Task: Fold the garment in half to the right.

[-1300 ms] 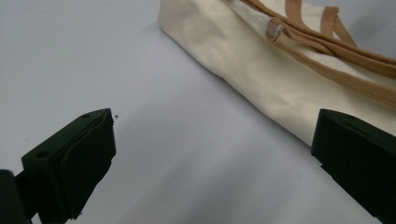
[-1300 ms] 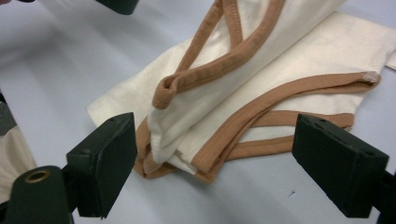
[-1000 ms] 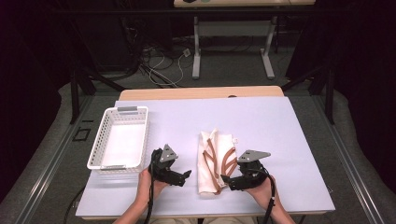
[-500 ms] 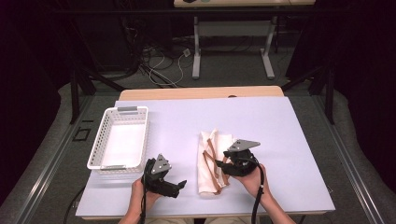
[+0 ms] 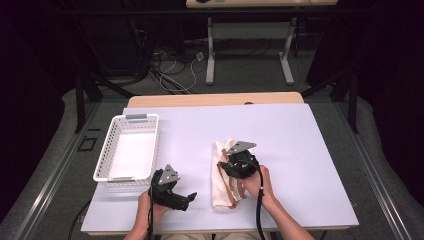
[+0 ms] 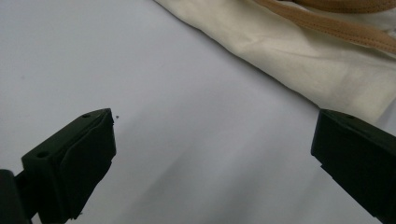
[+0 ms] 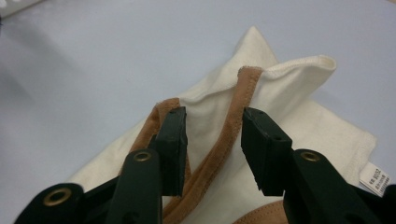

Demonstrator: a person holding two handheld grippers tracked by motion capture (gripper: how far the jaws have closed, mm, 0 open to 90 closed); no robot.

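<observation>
A folded cream garment (image 5: 221, 194) with brown trim lies on the lavender table (image 5: 300, 150), near the front middle. My right gripper (image 5: 223, 163) hovers over its far half, pointing away and to the left. Its jaws have just been closing. In the right gripper view they stand a little apart (image 7: 212, 135), with a brown trim strap (image 7: 243, 93) and cream cloth (image 7: 299, 126) between them, and the pads do not press on it. My left gripper (image 5: 188, 199) is open just left of the garment, above bare table (image 6: 212, 154). The cloth's edge (image 6: 299, 60) lies beyond its jaws.
A white slotted basket (image 5: 107, 160) stands at the left of the table, just beyond the left hand. A small white label (image 7: 373, 179) sticks out of the garment's side. Bare table stretches to the right and the back. Table legs and cables sit on the floor beyond.
My right gripper has moved away and to the left over the garment, and its jaws have narrowed around the trim. The left gripper has barely shifted.
</observation>
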